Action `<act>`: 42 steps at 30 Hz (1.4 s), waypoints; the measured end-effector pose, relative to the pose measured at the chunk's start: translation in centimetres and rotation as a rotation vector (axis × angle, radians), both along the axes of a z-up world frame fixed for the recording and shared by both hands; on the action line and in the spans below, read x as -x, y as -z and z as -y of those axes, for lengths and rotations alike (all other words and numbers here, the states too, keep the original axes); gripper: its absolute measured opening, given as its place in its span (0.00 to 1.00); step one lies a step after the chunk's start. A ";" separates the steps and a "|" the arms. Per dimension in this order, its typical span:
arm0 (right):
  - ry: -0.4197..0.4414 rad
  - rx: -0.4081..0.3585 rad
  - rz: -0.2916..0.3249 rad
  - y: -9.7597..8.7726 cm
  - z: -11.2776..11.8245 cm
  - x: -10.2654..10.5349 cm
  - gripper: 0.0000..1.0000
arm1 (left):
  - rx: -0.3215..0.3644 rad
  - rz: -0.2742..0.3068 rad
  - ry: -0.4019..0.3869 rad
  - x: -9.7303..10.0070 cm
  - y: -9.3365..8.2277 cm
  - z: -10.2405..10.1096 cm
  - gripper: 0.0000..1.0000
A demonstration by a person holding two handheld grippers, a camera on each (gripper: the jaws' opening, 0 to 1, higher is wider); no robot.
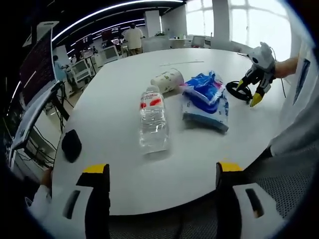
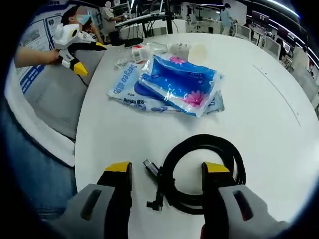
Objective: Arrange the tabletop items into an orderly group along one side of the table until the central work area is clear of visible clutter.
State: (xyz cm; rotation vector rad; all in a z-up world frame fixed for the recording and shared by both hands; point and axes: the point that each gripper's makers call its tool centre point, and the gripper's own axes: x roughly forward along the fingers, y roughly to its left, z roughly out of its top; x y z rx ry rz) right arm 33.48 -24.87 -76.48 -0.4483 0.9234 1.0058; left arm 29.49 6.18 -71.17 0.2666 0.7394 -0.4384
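Clutter sits in a loose cluster on the round white table (image 1: 114, 89). Going left to right in the left gripper view: a small black oval object (image 1: 71, 145) lies alone near the table's edge; a clear plastic water bottle with a red label (image 1: 152, 121) lies on its side mid-table; a pale paper cup (image 1: 167, 80) lies tipped over just behind it; blue-and-white plastic tissue packs (image 1: 207, 102), one stacked on another, lie beside the bottle; and a coiled black cable (image 1: 238, 91) lies just beyond the packs.

The left gripper (image 1: 162, 172) hangs back at the near edge, jaws spread wide and empty, probably lined up for the bottle ahead.

In the right gripper view, the right gripper (image 2: 167, 169) stands over the cable's coil (image 2: 204, 172), jaws parted and straddling one side of the loop without clamping it. This looks like the approach for lifting the cable toward the group.
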 end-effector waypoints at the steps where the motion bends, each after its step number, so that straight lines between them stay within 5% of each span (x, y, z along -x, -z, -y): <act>1: 0.000 0.002 0.011 0.0 0.1 -0.2 0.52 | 0.002 0.000 0.000 0.0 0.0 0.1 0.90; 4: -0.019 0.027 0.071 0.2 0.6 -0.9 0.43 | -0.004 -0.005 -0.001 0.0 0.1 -0.1 0.90; 12: -0.005 -0.010 0.089 0.2 0.5 -1.0 0.39 | -0.012 0.001 -0.010 -0.1 0.1 -0.3 0.87; 16: -0.066 0.003 0.099 0.1 0.2 -0.6 0.19 | -0.015 0.010 -0.027 -0.4 0.1 -0.9 0.86; 20: 0.004 -0.043 0.039 0.1 0.4 -0.8 0.14 | -0.019 0.015 -0.042 -0.5 0.2 -1.3 0.85; 26: 0.008 -0.040 0.047 -0.3 0.3 -0.8 0.10 | -0.031 0.006 -0.034 -0.3 0.4 -1.2 0.84; 31: 0.046 -0.087 0.040 -1.9 0.4 -1.0 0.08 | -0.033 0.004 -0.034 -0.3 0.3 -1.2 0.84; 42: 0.277 -0.219 0.065 -6.2 3.6 -3.9 0.05 | -0.044 -0.008 -0.019 -0.1 0.6 -1.1 0.83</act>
